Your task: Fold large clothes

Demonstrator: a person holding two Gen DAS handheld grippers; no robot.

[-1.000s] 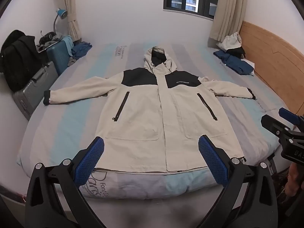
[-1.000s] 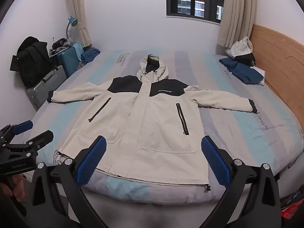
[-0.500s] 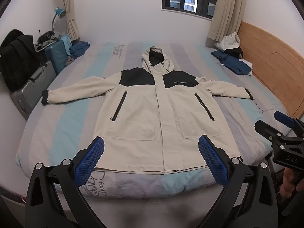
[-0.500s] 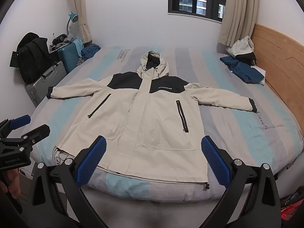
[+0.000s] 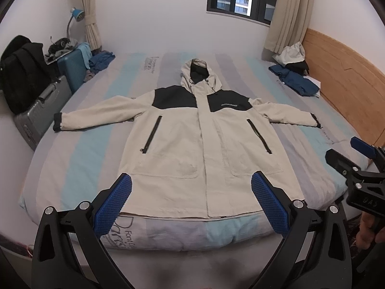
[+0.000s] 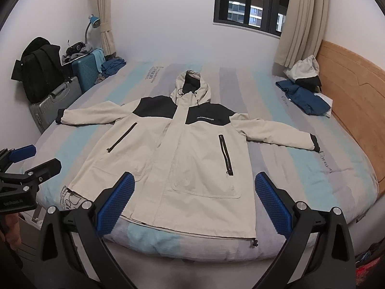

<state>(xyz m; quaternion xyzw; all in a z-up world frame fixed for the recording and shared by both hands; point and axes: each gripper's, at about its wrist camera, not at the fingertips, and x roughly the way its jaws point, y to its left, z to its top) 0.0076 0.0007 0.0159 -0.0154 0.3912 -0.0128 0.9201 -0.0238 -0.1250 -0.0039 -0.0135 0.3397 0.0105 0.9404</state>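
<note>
A cream hooded jacket (image 5: 192, 149) (image 6: 190, 156) with black shoulder panels lies flat, front up, on the striped bed (image 5: 72, 149) (image 6: 300, 168), both sleeves spread out and the hood toward the far wall. My left gripper (image 5: 191, 190) hovers open over the foot of the bed, short of the jacket's hem, with nothing between its blue pads. My right gripper (image 6: 193, 190) is open too, just before the hem's right half. Each gripper shows at the edge of the other's view: the right gripper (image 5: 346, 154), the left gripper (image 6: 31, 159).
Folded blue clothes (image 5: 296, 82) (image 6: 303, 96) and a white-and-black bundle (image 6: 303, 69) lie by the wooden headboard (image 5: 341, 72) on the right. Suitcases (image 5: 41, 113) (image 6: 55, 101), a black backpack (image 6: 38, 69) and blue clothes stand at the left wall.
Both grippers have drifted slightly; the jacket sits a little lower and nearer in both views. Nothing was gripped and the jacket has not moved.
</note>
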